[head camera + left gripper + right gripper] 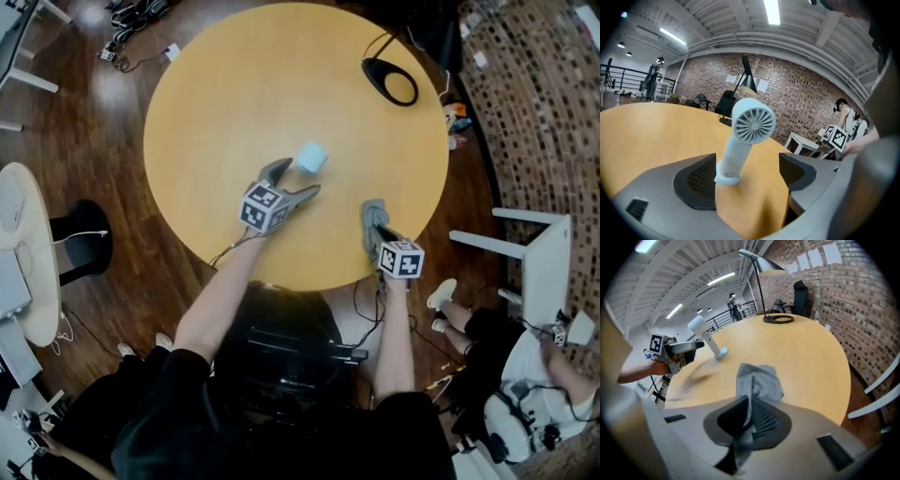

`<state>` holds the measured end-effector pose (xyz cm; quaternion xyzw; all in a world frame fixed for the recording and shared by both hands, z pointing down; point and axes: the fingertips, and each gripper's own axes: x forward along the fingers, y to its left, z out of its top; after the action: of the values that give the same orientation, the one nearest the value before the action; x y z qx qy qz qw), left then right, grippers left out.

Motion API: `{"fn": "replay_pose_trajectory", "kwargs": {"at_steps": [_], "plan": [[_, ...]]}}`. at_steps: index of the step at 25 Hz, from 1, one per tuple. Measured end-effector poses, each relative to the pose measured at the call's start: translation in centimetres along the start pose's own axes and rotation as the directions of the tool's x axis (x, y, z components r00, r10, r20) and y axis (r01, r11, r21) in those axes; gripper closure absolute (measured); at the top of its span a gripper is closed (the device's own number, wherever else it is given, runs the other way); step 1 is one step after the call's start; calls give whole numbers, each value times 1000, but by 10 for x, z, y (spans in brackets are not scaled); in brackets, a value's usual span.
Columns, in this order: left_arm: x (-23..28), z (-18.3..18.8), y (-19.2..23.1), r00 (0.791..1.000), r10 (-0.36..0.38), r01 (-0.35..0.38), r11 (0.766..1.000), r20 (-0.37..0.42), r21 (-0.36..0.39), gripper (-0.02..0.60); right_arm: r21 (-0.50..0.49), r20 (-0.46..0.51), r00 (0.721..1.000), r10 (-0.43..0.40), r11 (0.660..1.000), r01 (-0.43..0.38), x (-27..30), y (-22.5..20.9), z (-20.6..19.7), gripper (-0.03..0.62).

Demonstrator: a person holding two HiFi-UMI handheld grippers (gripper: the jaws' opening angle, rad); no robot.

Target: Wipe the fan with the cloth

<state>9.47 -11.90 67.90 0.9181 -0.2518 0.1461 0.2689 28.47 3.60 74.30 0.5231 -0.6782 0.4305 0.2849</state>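
1. Left gripper view: the left gripper [749,178] has its jaws spread wide, and its pads touch nothing. The small handheld fan [740,145] stands on its round foot just ahead, with its handle in the gap, nearer the left-hand pad.
2. Right gripper view: the right gripper [750,420] is clamped on a grey cloth [760,380]. The free end bunches beyond the jaw tips, above the table [811,357].
3. Head view: the fan sits near the middle of the round wooden table. The cloth is closer to the person's edge, apart from the fan.
4. The fan looks like light plastic, top-heavy on a narrow foot, so it would probably tip under a sideways push.
5. The smooth handle below the head seems the best hold, leaving the thin, likely fragile grille slats free.
6. The cloth is soft and limp, so it should mould to the grille.
7. A desk lamp [761,268] stands at the far edge.
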Motion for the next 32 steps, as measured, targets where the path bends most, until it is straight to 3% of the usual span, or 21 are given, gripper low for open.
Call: {"fn": "replay_pose_trajectory", "kwargs": {"at_steps": [6,11,12,14,15,19,23,26,29,32], "plan": [[41,0,10,1000,12,-9,980,-12,199,169,111,129,990,57,991,-72,-21,36,14,563],[62,-1,12,998,23,-7,963,-58,268,170,191,300,942,148,959,-211,-41,60,61,563],[63,-2,15,997,27,-7,961,-69,277,195,191,323,933,161,954,-231,-44,65,69,563],[63,-2,20,996,35,-9,952,-78,307,328,193,355,917,182,946,-262,-49,73,83,563],[63,-2,19,996,32,-2,946,-87,323,360,190,365,911,190,943,-273,-52,76,88,563],[52,-11,6,983,-8,68,943,-183,325,377,139,395,893,217,946,-292,-67,95,111,563],[23,-13,-16,953,-3,106,941,-304,323,377,-10,408,872,271,956,-293,-87,127,135,563],[-3,-6,-35,933,25,115,924,-360,363,377,-215,385,865,322,943,-255,-106,172,163,563],[-25,3,-51,916,59,123,900,-397,418,376,-443,345,857,382,872,-210,-121,233,186,563],[-41,11,-60,907,93,122,875,-410,469,377,-620,283,881,378,773,-133,-124,278,195,563]]}}
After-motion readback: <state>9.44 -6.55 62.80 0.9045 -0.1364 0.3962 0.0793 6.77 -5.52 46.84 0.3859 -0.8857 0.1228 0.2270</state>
